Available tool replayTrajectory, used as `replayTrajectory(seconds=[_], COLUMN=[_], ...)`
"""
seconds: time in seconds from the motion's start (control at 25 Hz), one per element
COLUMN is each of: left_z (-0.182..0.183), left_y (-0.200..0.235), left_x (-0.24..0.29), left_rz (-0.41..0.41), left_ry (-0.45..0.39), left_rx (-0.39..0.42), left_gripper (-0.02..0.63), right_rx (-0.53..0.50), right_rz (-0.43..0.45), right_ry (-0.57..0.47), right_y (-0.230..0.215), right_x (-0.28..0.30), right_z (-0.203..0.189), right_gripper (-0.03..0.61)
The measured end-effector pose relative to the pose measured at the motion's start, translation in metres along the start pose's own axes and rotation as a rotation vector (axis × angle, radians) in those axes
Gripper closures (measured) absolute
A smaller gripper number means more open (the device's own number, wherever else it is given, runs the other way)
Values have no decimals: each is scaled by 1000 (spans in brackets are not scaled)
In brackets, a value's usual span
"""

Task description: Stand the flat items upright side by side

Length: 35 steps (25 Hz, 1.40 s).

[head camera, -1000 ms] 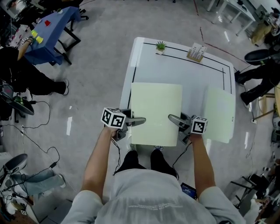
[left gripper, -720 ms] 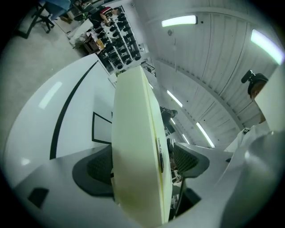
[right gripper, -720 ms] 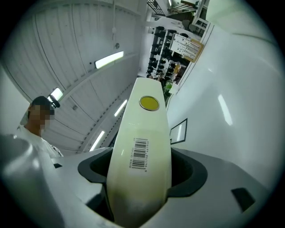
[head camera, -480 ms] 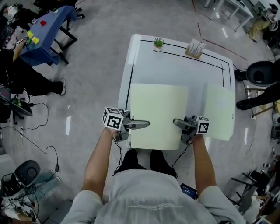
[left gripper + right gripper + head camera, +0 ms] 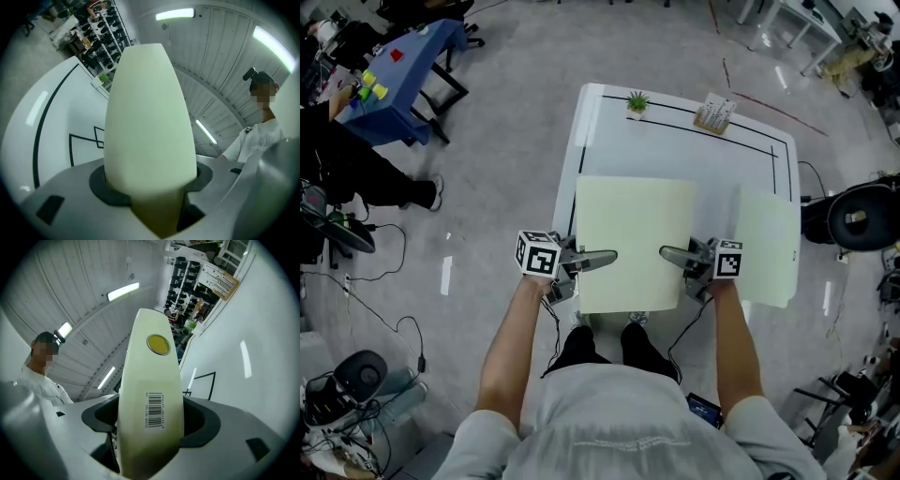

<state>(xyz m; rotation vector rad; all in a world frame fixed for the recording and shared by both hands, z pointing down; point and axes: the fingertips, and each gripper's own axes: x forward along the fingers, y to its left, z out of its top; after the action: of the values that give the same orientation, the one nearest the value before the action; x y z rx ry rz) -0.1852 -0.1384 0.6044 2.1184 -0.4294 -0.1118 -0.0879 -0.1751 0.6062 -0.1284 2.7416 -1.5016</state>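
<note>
- Grip: the left gripper (image 5: 602, 258) and the right gripper (image 5: 670, 253) each pinch one side edge of a pale green folder (image 5: 633, 239). The left jaws have just been closing, and the folder now fills the gap between their pads.
- Position: the held folder lies flat between the grippers over the near part of the white bench (image 5: 675, 150), and its near edge overhangs the bench rim.
- Risk 1: the two edge grips are shallow. If one lets go while the folder is tipped upright, it would probably swing on the other and drop, possibly past the rim to the floor.
- Risk 2: a thin folder set on its edge is likely to fall over once released, as nothing stands there to lean on.
- Risk 3: a swing to the right could push the second folder (image 5: 766, 246), which lies flat near the right edge.
- Count: two folders, two grippers and one bench. At the far edge are one potted plant (image 5: 637, 101) and one card stand (image 5: 715, 113). The held folder carries one barcode label (image 5: 153, 409) and one yellow round sticker (image 5: 158, 344).
</note>
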Motion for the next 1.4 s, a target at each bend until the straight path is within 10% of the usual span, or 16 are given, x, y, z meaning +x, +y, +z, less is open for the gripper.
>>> replayTrajectory(seconds=[0.36, 0.8, 1.4], left_z=[68, 113, 141], left_y=[-15, -49, -23], left_x=[-2, 16, 34], left_rz=[229, 482, 966], left_ry=[-143, -262, -483], left_rx=[183, 546, 724], left_gripper=[336, 337, 334], right_rx=[-272, -464, -730], right_rz=[-311, -454, -787], right_ry=[-37, -135, -207], right_y=[-7, 13, 64], right_x=[-4, -13, -142], right_z=[74, 126, 143], right_gripper=[183, 176, 178])
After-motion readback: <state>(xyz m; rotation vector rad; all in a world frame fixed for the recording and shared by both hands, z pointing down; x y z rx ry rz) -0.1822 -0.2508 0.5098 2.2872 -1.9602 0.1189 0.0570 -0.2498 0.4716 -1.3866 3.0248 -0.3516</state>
